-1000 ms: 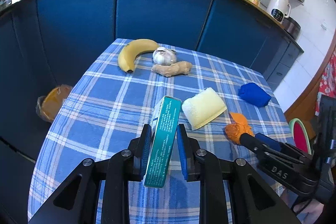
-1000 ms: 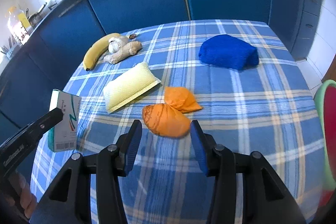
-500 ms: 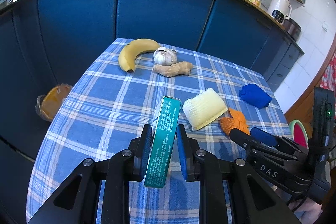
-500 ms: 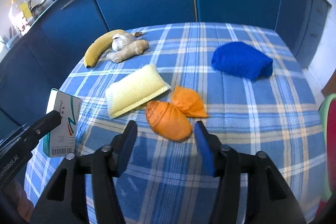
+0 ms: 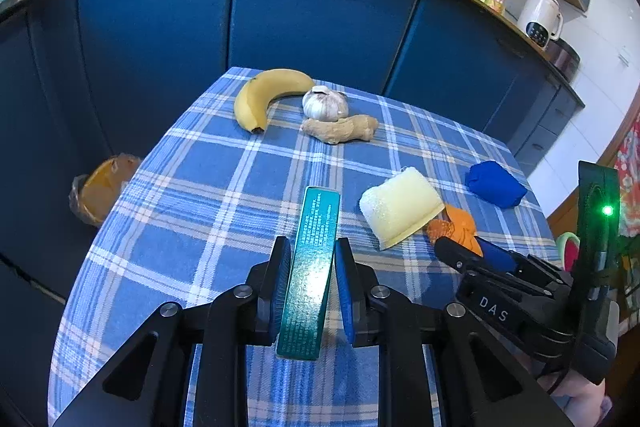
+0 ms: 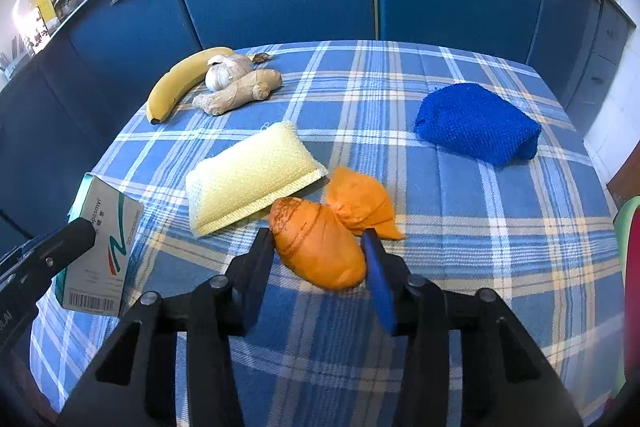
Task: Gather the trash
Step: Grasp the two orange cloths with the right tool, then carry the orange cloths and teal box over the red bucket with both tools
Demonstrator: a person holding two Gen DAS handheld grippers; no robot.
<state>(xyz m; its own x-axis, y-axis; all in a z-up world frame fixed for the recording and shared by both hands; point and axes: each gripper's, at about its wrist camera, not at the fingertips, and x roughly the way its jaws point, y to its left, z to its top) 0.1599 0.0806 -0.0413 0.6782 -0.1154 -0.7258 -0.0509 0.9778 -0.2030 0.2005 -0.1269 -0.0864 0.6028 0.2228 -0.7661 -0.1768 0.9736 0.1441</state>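
The right gripper's (image 6: 320, 259) spread fingers (image 6: 258, 267) flank an orange wad (image 6: 316, 247).

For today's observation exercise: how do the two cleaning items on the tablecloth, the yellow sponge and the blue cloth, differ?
The yellow sponge is pale and a flat, rectangular slab; the blue cloth is deep blue and a rounded, bunched mound. The yellow sponge lies beside the orange bag, apparently touching it; the blue cloth sits alone. Both lie on the checked tablecloth, ungripped.

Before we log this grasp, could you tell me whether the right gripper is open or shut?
Open: the right gripper straddles the orange wad, pads apart.
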